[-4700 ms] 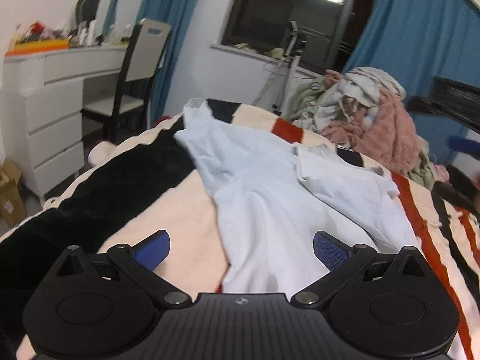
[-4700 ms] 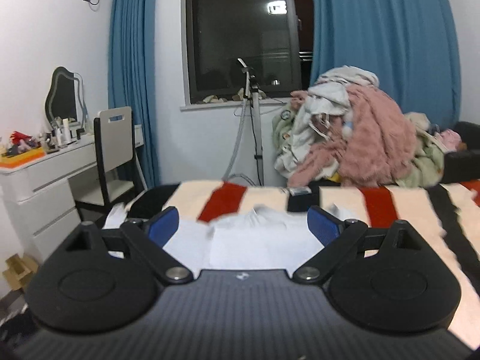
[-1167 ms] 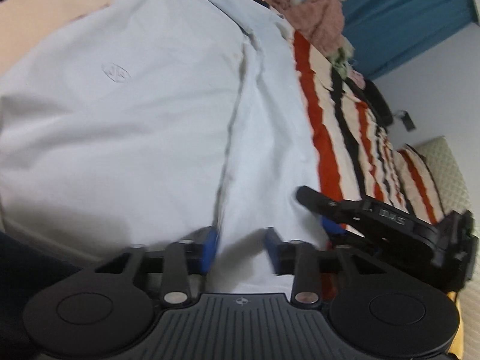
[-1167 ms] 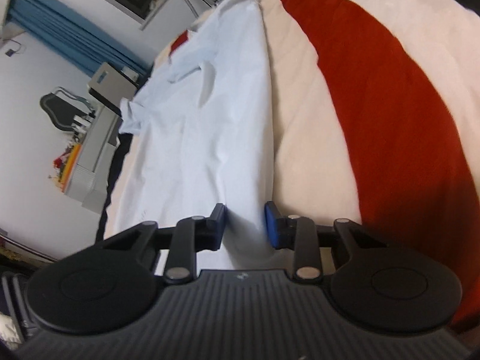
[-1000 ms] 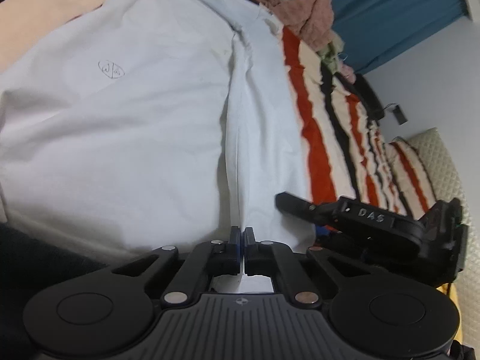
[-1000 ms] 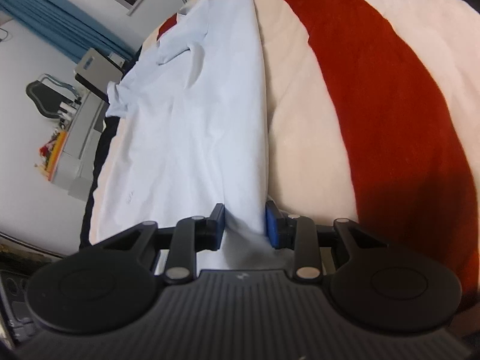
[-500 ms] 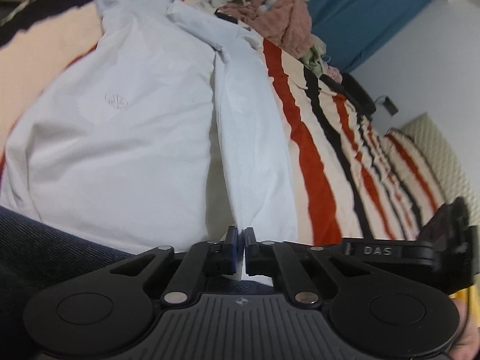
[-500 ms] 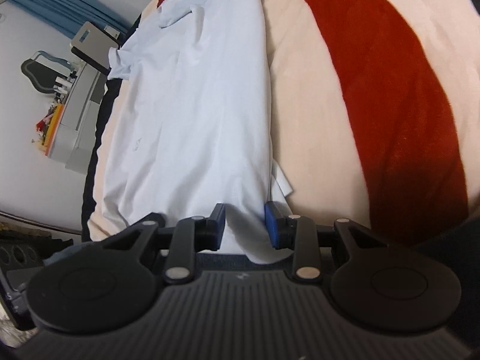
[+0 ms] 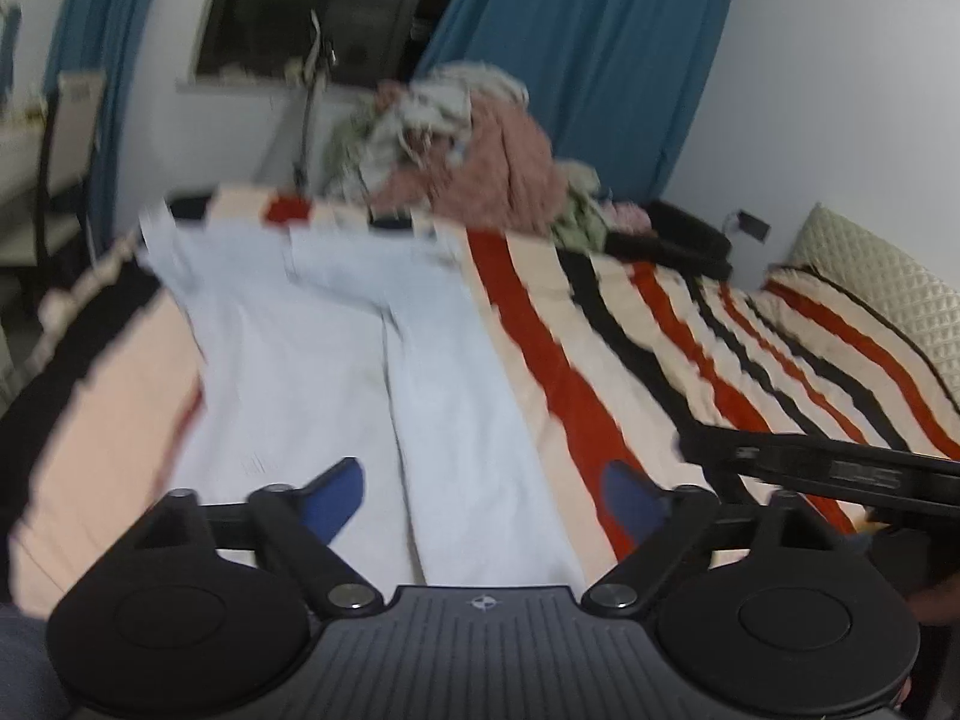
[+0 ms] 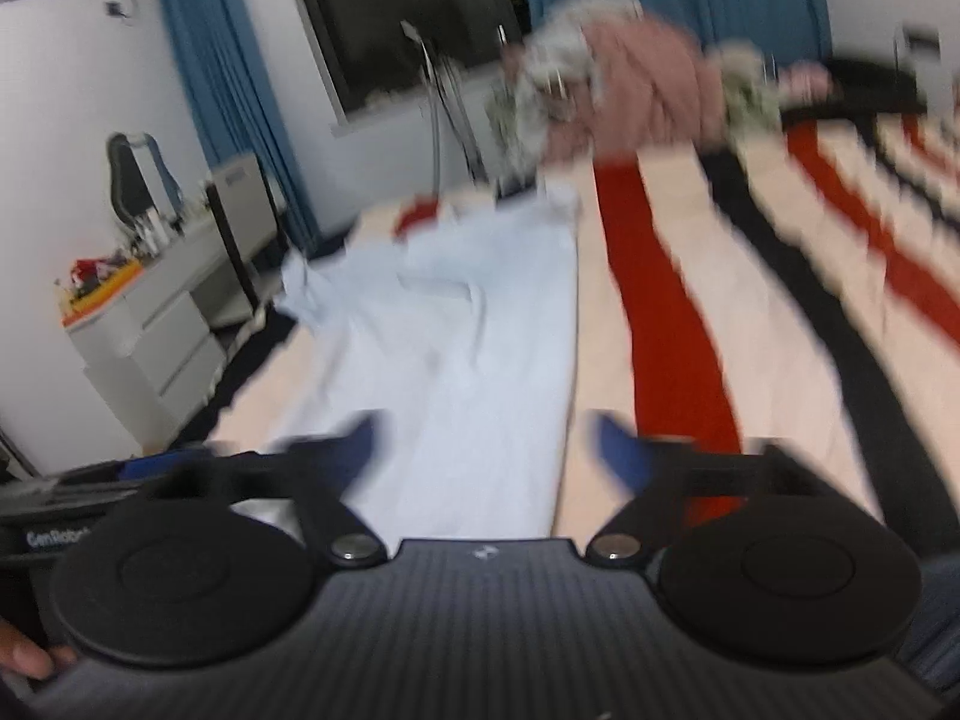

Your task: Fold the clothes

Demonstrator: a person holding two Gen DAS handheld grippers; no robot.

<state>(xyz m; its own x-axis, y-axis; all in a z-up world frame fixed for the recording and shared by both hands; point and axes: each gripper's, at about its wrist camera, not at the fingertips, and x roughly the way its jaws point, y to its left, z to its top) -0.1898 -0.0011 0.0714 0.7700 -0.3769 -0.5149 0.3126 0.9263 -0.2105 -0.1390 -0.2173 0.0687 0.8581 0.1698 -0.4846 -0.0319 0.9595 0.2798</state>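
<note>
A white shirt lies flat and lengthwise on the striped blanket, its right side folded over along a lengthwise crease. It also shows in the right wrist view. My left gripper is open and empty above the shirt's near hem. My right gripper is open and empty, also above the near hem. The right gripper shows from the side in the left wrist view. Both views are blurred by motion.
A heap of clothes sits at the bed's far end below blue curtains. A white dresser and chair stand left of the bed. A cream pillow lies at the right.
Both grippers were shut on the shirt's near hem; both have opened, let it go and lifted back. The shirt now lies flat with its right side folded in.
</note>
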